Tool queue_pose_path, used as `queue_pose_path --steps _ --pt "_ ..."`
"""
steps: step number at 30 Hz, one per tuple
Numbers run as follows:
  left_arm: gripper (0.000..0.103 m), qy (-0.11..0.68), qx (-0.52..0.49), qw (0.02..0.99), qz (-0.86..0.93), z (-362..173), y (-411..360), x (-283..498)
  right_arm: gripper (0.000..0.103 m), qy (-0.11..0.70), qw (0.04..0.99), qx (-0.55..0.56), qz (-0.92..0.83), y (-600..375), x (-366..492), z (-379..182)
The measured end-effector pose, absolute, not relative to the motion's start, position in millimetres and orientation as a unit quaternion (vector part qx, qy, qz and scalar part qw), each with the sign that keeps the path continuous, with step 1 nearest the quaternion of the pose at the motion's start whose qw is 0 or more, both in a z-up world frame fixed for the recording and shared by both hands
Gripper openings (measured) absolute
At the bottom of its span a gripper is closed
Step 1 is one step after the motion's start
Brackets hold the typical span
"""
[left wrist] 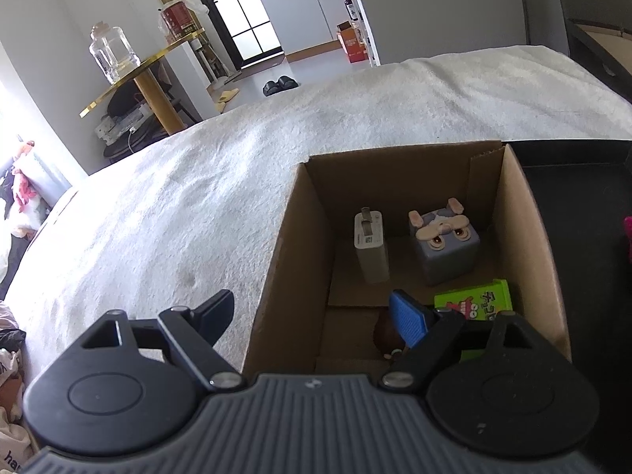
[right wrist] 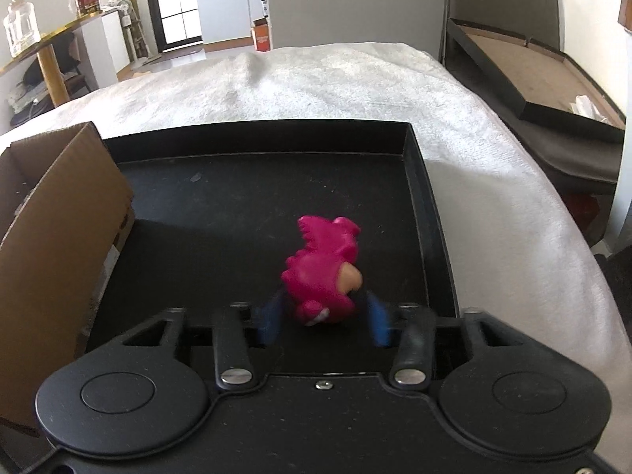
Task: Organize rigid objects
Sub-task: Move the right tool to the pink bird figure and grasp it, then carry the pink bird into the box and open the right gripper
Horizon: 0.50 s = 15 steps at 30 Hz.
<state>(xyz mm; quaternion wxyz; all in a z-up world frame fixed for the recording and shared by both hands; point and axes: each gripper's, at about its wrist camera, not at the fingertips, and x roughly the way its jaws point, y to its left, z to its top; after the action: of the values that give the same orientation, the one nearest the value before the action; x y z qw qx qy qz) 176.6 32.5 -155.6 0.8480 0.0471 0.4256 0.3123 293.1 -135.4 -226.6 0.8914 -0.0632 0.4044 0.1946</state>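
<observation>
In the left wrist view my left gripper is open and empty above the near left wall of a cardboard box. The box holds a white power bank, a grey dog-faced cube, a green packet and a brown item partly hidden by my finger. In the right wrist view my right gripper has its blue pads on both sides of a pink toy figure standing on a black tray. The pads are blurred; whether they touch the toy is unclear.
The box stands at the tray's left edge, both on a white fluffy blanket. A gold shelf with a glass jar is at far left. A dark open case lies off to the right.
</observation>
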Motion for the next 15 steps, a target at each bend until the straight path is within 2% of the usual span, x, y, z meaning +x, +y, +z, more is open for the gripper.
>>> queue_pose_path --steps 7,11,12,13,15 --pt "0.084 0.430 0.047 0.845 0.314 -159.7 33.4 180.6 0.063 0.410 0.890 -0.066 0.190 -130.5 301.9 -234.5" --pt "0.084 0.431 0.049 0.844 0.315 -160.1 33.9 181.6 0.064 0.403 0.891 -0.073 0.194 -127.7 303.6 -235.5" --pt "0.084 0.431 0.050 0.844 0.315 -160.0 34.0 181.7 0.059 0.403 0.891 -0.073 0.196 -127.8 303.2 -234.9" --pt "0.084 0.431 0.050 0.844 0.316 -159.9 34.0 181.7 0.045 0.401 0.891 -0.073 0.202 -128.1 303.5 -233.6" --pt "0.084 0.430 0.049 0.844 0.316 -159.7 33.7 180.5 0.045 0.399 0.891 -0.074 0.204 -128.6 302.0 -230.0"
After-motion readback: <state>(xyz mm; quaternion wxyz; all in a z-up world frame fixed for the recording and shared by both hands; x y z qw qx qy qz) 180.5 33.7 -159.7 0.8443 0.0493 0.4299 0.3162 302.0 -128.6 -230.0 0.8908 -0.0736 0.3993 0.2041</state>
